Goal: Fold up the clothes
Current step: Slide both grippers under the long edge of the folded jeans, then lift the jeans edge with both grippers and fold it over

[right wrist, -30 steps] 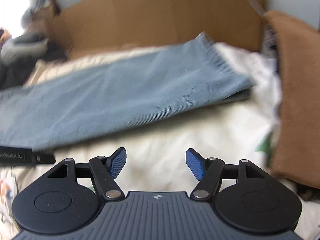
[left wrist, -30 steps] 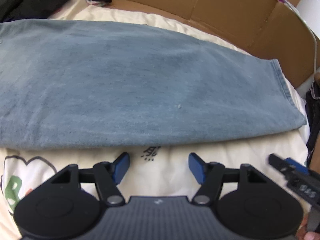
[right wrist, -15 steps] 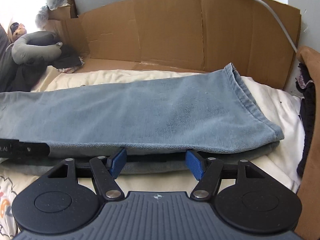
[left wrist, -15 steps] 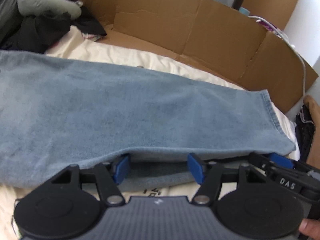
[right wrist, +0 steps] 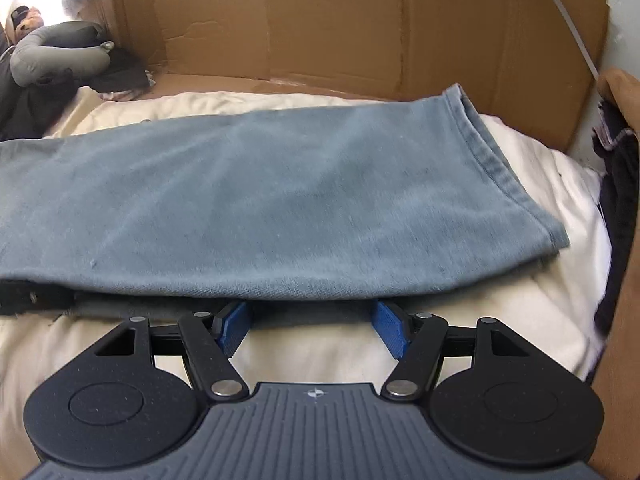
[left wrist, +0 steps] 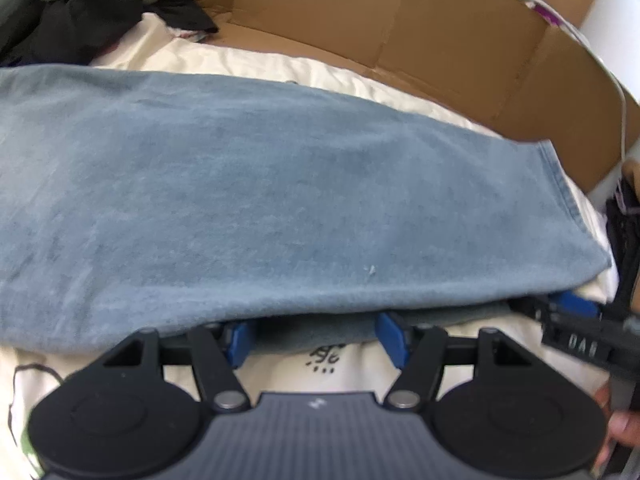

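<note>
My left gripper [left wrist: 316,336] and my right gripper [right wrist: 314,320] are both open wide, with their blue tips poked under the near edge of the jeans [left wrist: 260,208]. The jeans lie long from left to right on the cream sheet [right wrist: 532,280], hem to the right. A cardboard wall [right wrist: 360,24] stands close behind, and dark clothes [left wrist: 80,20] sit far left.

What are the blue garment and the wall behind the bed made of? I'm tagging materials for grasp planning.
The blue garment looks like washed denim: faded matte blue, a faint diagonal weave and a stitched hem at the leg end. The wall behind looks like plain corrugated cardboard: dull brown, with creased fold lines and torn edges.
</note>
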`<state>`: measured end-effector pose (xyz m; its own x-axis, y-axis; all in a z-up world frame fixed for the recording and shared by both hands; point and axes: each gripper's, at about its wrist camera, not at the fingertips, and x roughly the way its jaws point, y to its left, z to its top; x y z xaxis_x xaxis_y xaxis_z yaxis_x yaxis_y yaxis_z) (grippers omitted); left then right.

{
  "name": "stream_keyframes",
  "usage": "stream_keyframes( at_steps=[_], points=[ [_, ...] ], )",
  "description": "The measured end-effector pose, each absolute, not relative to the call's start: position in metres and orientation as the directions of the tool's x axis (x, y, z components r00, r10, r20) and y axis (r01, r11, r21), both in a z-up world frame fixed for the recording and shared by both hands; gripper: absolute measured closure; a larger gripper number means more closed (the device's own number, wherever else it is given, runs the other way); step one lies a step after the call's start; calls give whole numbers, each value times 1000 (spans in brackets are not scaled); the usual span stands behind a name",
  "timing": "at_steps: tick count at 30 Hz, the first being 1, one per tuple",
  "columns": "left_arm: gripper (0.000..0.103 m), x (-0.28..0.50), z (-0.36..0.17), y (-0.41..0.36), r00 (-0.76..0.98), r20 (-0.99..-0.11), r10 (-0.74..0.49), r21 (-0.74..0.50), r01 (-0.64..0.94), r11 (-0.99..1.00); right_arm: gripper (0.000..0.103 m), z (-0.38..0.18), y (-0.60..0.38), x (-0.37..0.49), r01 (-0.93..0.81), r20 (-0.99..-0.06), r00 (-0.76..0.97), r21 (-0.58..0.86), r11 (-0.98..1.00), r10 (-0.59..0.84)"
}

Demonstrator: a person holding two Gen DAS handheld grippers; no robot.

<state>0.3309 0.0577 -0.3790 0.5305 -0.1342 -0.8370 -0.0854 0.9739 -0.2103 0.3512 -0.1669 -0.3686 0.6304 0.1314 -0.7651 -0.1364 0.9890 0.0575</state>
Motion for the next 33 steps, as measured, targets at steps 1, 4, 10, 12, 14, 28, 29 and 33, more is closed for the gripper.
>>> stream_keyframes(
  at_steps=[1,4,10,12,14,28,29,33],
  points=[
    [37,331,-378,60,540,-831,-133,-218,-97,971,31,-368,-165,350,-136,-765,631,58,989,132],
    [37,334,-377,63,557,-822,-121,-219,-111,969,31,-361,-157,350,-177,-746,639,96,980,189],
    [37,334,-380,69,546,-832,-95,-189,-118,975,31,-363,-140,358,-231,-756,604,137,963,252],
    [37,328,-380,75,552,-832,-57,-161,-141,977,30,-364,-142,356,-233,-759,595,152,961,265],
    [37,321,-378,84,558,-829,-29,-146,-167,975,30,-363,-144,352,-232,-757,587,181,956,286],
    [38,287,-369,130,557,-776,296,95,-360,928,30,-351,-145,343,-264,-664,586,385,884,464],
    [38,286,-369,133,552,-766,329,121,-378,918,29,-351,-145,344,-261,-661,583,398,879,472],
    [38,283,-366,148,531,-738,415,181,-437,881,29,-352,-146,348,-240,-656,579,430,870,484]
  ],
)
